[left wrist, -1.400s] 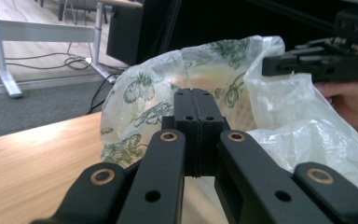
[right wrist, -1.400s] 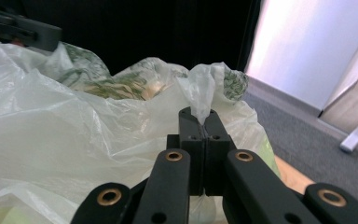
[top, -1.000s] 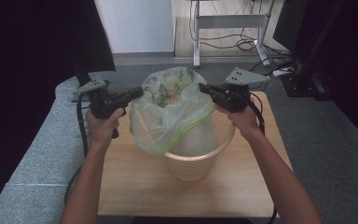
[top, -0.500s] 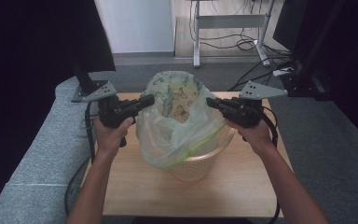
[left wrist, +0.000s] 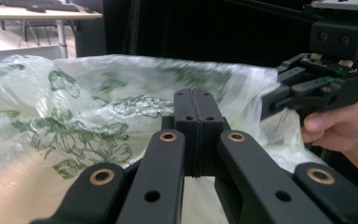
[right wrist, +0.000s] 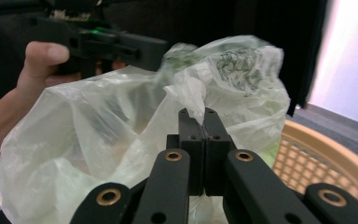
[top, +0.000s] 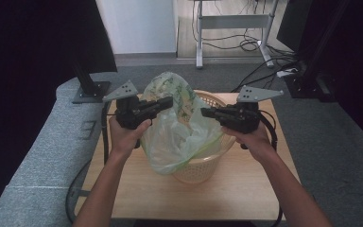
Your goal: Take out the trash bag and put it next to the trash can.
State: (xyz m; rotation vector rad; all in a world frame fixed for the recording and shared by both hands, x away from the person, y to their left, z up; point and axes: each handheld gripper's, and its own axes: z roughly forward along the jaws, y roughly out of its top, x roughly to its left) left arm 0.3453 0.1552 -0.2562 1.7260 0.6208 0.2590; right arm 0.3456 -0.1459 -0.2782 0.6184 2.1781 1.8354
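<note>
Frame centre: left gripper [top: 170,100] and right gripper [top: 204,112], jaws clamped on translucent green-printed plastic bag [top: 179,137], above beige woven basket [top: 203,165].

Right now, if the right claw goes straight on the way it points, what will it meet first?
The green-printed plastic bag: the right claw is shut on a fold of it and the bag bulges straight ahead. Beyond the bag, roughly in that line, is the left claw, though depth is unclear.
</note>
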